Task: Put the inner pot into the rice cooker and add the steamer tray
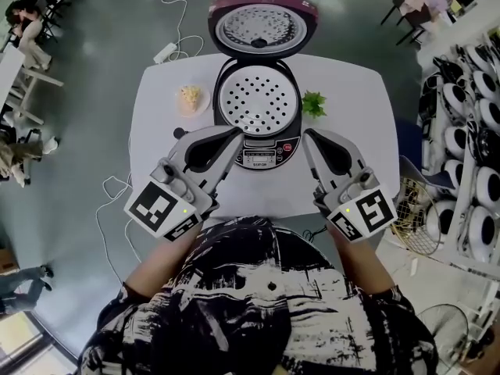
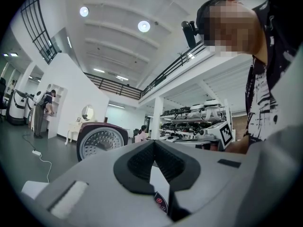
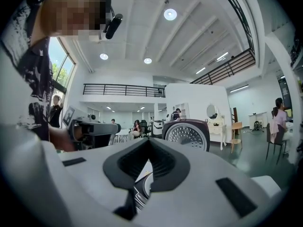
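Head view: my closed, empty left gripper (image 1: pixel 232 135) and right gripper (image 1: pixel 307 135) flank the rice cooker (image 1: pixel 262 155); nudging it may unseat the seemingly settled steamer tray (image 1: pixel 256 100).

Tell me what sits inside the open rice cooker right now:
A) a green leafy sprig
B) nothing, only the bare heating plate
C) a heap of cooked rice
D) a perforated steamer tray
D: the head view shows the round, hole-dotted steamer tray seated inside the rice cooker.
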Demonstrator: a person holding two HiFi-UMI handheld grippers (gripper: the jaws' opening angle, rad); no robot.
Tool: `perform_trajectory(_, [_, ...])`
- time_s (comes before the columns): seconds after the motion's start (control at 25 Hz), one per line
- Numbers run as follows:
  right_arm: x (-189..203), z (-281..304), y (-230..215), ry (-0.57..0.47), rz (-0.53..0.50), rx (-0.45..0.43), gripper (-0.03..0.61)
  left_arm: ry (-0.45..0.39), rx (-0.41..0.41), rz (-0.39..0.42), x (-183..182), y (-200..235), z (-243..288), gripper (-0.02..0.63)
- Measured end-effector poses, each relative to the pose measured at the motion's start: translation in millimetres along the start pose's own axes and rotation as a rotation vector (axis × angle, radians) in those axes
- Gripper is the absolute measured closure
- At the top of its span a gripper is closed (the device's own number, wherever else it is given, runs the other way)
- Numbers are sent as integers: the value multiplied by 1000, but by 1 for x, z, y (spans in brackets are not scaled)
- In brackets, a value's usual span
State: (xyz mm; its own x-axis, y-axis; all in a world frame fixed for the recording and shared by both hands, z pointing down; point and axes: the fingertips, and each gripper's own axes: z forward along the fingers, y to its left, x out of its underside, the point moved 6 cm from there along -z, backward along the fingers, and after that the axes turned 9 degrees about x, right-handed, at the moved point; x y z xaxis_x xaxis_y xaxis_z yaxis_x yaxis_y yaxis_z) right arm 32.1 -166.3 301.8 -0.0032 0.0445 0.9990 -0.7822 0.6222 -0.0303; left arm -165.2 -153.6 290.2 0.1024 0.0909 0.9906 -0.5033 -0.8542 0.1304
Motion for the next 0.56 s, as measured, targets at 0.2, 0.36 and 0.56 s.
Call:
perform_trajectory(0.2, [1, -1, 2, 6, 1, -1, 583, -1, 7, -3, 1, -1, 1, 609])
perform_trajectory(0.36, [0, -3, 2, 10, 0, -1, 583, -3, 13, -4, 0, -2, 2, 609])
perform_trajectory(0.56, [0, -4, -2, 14, -5, -1, 583, 1, 22, -4, 1, -3, 6, 609])
